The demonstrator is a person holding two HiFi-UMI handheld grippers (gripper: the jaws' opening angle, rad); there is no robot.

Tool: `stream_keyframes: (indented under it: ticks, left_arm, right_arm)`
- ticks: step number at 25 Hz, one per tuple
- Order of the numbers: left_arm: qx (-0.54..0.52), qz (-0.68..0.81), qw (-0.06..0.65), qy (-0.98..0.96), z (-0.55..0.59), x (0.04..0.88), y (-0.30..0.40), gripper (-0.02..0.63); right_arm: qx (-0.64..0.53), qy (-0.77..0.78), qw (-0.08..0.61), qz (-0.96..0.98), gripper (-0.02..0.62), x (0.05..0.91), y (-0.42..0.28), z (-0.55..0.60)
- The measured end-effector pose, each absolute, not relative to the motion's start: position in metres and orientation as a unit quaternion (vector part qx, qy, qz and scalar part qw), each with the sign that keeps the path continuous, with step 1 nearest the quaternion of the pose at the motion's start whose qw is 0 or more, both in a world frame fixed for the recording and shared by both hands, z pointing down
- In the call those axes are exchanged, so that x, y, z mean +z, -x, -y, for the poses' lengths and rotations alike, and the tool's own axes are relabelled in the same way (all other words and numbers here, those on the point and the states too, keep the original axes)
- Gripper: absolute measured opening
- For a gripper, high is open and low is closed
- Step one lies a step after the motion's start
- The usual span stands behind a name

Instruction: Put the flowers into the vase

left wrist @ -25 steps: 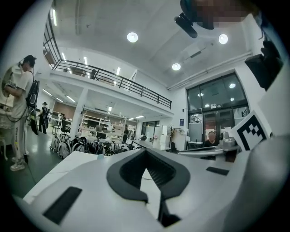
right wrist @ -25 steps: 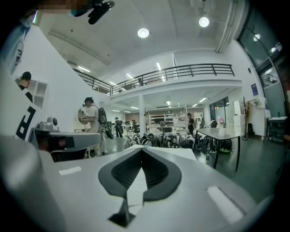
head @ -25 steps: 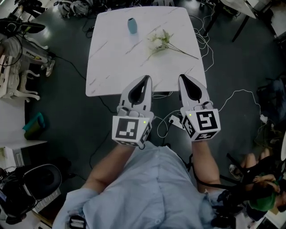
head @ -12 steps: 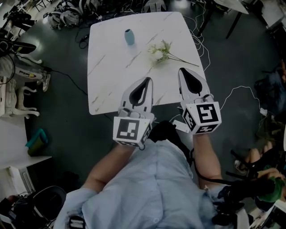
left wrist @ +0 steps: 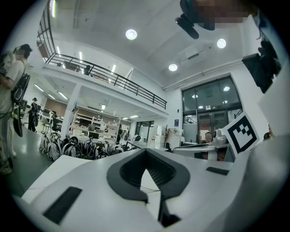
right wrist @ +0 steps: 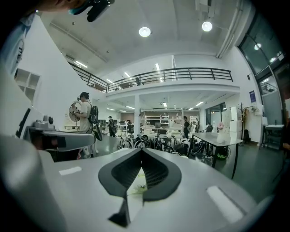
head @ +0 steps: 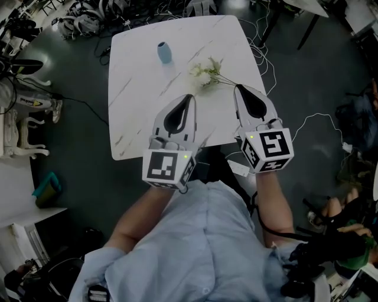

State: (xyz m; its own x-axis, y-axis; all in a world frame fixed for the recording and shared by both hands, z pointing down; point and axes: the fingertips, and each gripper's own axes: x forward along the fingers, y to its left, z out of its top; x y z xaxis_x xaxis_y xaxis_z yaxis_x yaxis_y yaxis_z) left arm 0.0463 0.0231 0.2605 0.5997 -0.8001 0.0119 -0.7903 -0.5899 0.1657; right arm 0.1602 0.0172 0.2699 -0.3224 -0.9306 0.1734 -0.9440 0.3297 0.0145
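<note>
A small blue vase (head: 162,52) stands upright at the far left of the white marble table (head: 136,100). The flowers (head: 203,75), white blooms on thin green stems, lie flat to its right, with the stems pointing to the table's right edge. My left gripper (head: 189,97) is over the table's near half, shut and empty, its tips just short of the blooms. My right gripper (head: 238,88) hovers at the table's right side beside the stems, also shut with nothing in it. In both gripper views the jaws (left wrist: 146,151) (right wrist: 142,149) meet at their tips.
Dark floor surrounds the table, with white cables (head: 313,121) trailing on the right. Bags and gear (head: 88,9) lie behind the table and white furniture (head: 15,127) stands at the left. A seated person (head: 339,236) is at the lower right.
Both grippers have moved forward from the near table edge to over the tabletop, closing on the flowers. Both stayed shut. Vase and flowers have not moved on the table.
</note>
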Motion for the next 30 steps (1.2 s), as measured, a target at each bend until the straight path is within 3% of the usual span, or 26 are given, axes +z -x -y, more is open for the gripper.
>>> stream_keyframes:
  ticks: [14, 30]
  left_arm:
    - [0.012, 0.489, 0.132, -0.862, 0.051, 0.326, -0.072, 0.005]
    - [0.037, 0.536, 0.189, -0.822, 0.098, 0.389, -0.059, 0.005]
  right_arm:
    - [0.127, -0.496, 0.153, 0.845, 0.021, 0.362, -0.184, 0.051]
    - [0.128, -0.409, 0.306, 0.85, 0.184, 0.465, -0.177, 0.094]
